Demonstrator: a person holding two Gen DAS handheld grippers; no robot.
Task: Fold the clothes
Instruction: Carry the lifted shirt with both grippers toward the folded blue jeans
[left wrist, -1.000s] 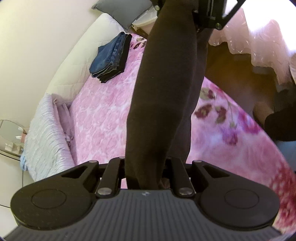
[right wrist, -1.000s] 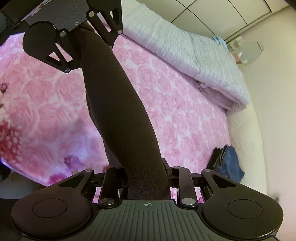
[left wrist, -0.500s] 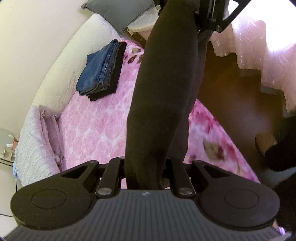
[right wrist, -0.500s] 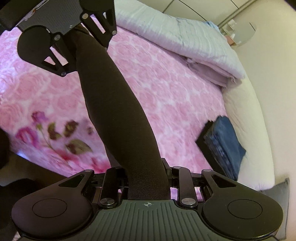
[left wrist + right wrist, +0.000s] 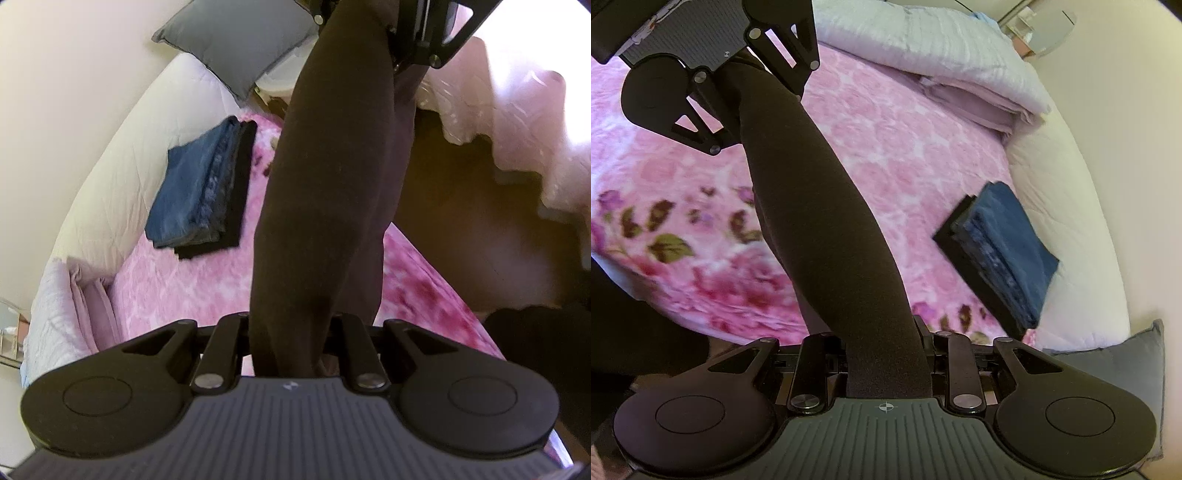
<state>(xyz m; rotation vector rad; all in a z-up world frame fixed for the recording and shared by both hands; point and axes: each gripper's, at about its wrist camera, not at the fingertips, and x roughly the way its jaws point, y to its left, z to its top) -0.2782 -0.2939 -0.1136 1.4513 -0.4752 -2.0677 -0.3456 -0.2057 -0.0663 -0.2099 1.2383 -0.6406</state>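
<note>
A dark brown folded garment (image 5: 325, 206) stretches in the air between my two grippers, above a pink floral bed. My left gripper (image 5: 291, 332) is shut on one end of it; this gripper also shows at the top left of the right wrist view (image 5: 738, 74). My right gripper (image 5: 882, 354) is shut on the other end and appears at the top of the left wrist view (image 5: 399, 37). The garment (image 5: 820, 206) hangs taut as a narrow band. A stack of folded clothes (image 5: 199, 195), blue jeans over black items, lies on the bed by the headboard (image 5: 1001, 254).
The pink bedspread (image 5: 905, 147) covers the bed. A folded pale quilt (image 5: 960, 48) lies along one side. A cream padded headboard (image 5: 122, 173) and a grey pillow (image 5: 236, 40) are beyond the stack. Dark floor (image 5: 480, 221) and pink curtains (image 5: 517, 92) sit off the bed's edge.
Both grippers have carried the stretched garment sideways along the bed toward the stack of folded clothes, which now appears larger and closer in both views. Both grips are unchanged.
</note>
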